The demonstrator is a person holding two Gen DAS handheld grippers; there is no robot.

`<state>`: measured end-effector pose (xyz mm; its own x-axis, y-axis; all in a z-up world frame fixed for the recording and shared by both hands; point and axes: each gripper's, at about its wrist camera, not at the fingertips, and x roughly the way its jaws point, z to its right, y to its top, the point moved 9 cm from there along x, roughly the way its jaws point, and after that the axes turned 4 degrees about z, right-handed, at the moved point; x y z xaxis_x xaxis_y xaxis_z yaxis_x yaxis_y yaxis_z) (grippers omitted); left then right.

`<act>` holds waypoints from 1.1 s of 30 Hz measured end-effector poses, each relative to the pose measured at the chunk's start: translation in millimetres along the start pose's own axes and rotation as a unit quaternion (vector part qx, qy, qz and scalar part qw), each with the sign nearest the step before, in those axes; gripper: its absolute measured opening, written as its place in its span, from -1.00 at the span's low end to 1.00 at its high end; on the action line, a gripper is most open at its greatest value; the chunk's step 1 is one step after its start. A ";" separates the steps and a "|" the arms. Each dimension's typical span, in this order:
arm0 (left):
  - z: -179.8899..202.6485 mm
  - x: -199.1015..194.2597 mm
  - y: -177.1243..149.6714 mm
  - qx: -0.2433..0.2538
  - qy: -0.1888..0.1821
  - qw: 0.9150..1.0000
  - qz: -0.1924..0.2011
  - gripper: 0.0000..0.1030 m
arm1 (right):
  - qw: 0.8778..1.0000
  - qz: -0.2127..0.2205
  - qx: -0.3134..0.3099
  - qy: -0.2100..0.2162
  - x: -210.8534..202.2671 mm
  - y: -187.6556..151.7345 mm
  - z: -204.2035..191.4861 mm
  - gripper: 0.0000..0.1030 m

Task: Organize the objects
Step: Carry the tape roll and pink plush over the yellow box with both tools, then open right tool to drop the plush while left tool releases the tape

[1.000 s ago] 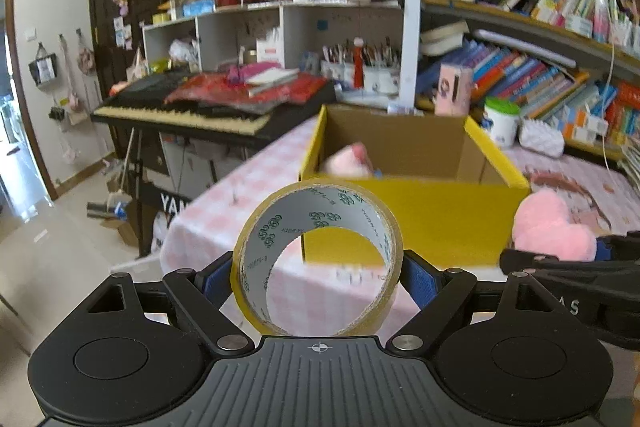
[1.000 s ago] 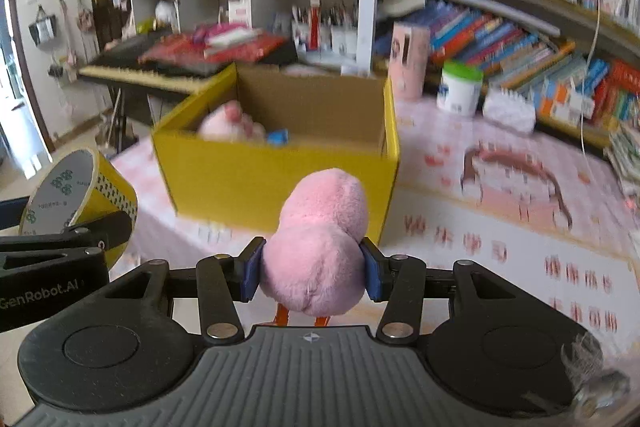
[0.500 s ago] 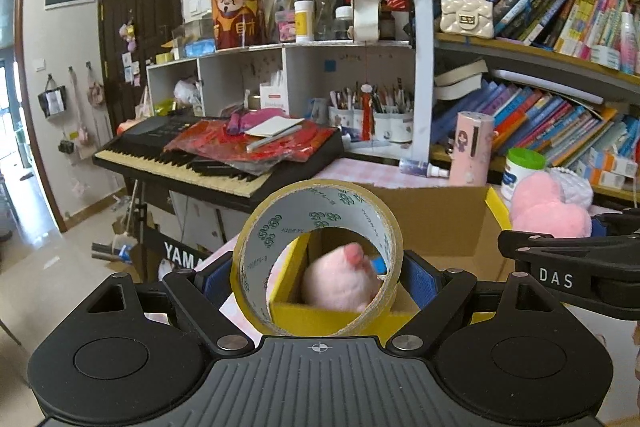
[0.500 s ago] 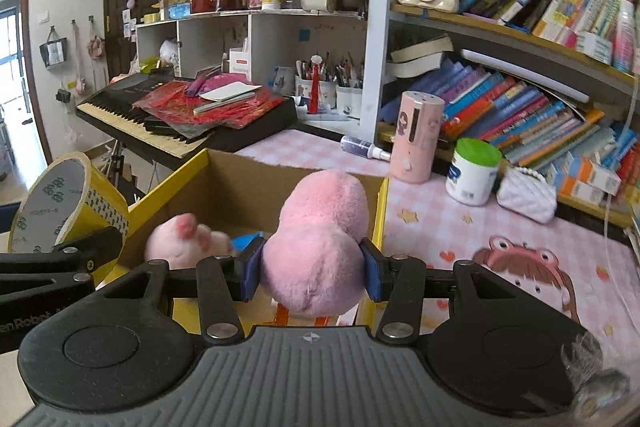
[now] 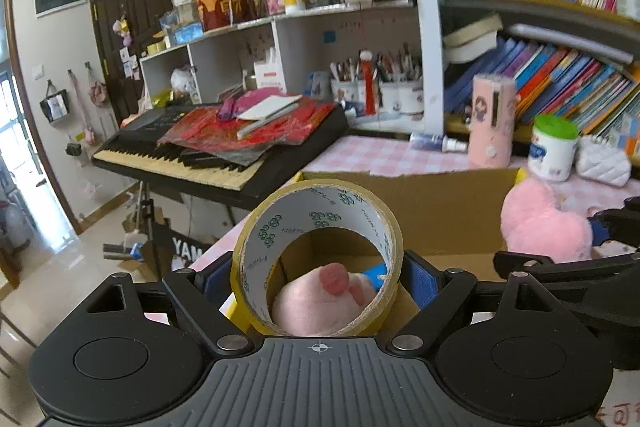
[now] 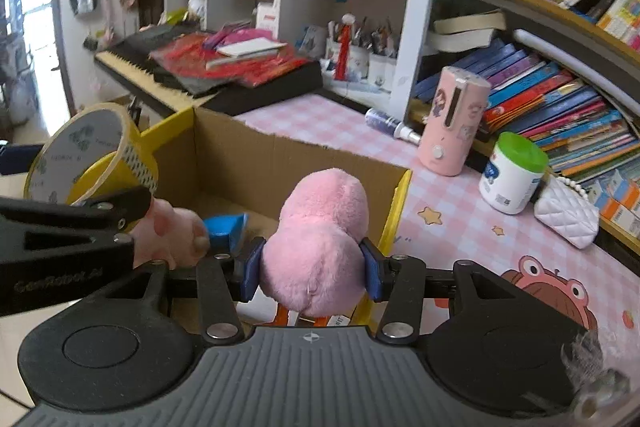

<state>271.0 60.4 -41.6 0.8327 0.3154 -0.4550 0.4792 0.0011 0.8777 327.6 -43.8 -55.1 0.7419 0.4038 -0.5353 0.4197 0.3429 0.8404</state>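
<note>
Left wrist view shows the left gripper spread wide and clamped on a roll of tape, the roll standing on edge with its hole facing forward. Through that hole a pink plush toy lies inside the cardboard box, so the box opening sits just ahead of and below the roll. Right wrist view has the right gripper closed partway on a pink pompom, squeezing its sides. The pompom hangs over the near right corner of the box, by the yellow rim, with a blue item on the box floor to its left. Both loads look close to a drop into the box, which stands on the pink checked tabletop; the right one seems nearer the rim.
</note>
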 end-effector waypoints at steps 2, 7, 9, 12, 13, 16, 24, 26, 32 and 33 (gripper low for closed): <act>1.2 7.4 -2.0 0.008 0.007 1.000 -0.008 0.69 | 1.000 -0.002 -0.020 0.002 6.1 -1.1 -1.9 -0.10; 4.1 22.8 -9.7 0.019 0.015 0.999 -0.033 0.69 | 0.999 -0.024 -0.045 0.014 21.7 -9.7 -4.3 -0.10; 5.0 25.9 -12.8 0.025 0.017 0.999 -0.036 0.69 | 0.998 -0.023 -0.061 0.013 24.1 -10.8 -6.4 -0.10; 6.1 28.0 -13.1 0.040 0.022 0.998 -0.034 0.70 | 0.997 -0.025 -0.072 0.014 28.0 -12.0 -8.0 -0.09; 6.5 28.6 -13.0 0.042 0.023 0.998 -0.033 0.70 | 0.997 -0.025 -0.075 0.013 29.1 -11.8 -7.8 -0.10; 7.2 30.1 -12.7 0.048 0.023 0.998 -0.033 0.70 | 0.996 -0.024 -0.083 0.012 31.0 -11.5 -8.0 -0.09; 5.6 27.5 -12.3 0.045 0.022 0.998 -0.031 0.73 | 0.996 -0.027 -0.081 0.007 32.5 -10.9 -7.4 -0.07; 4.2 24.9 -11.1 0.045 0.024 0.998 -0.026 0.76 | 0.997 -0.028 -0.077 0.007 32.0 -10.6 -7.7 -0.07; -2.8 15.0 -7.4 0.034 0.020 0.999 -0.015 0.84 | 0.997 -0.029 -0.068 0.006 26.4 -11.1 -11.7 0.23; -4.1 12.2 -6.8 0.029 0.017 0.999 -0.012 0.84 | 0.997 -0.026 -0.069 0.003 24.0 -10.6 -12.9 0.35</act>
<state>276.8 68.1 -52.5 0.8117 0.3477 -0.4693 0.5146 -0.0457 0.8562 334.2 -26.8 -78.0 0.7175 0.3883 -0.5783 0.3809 0.4764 0.7925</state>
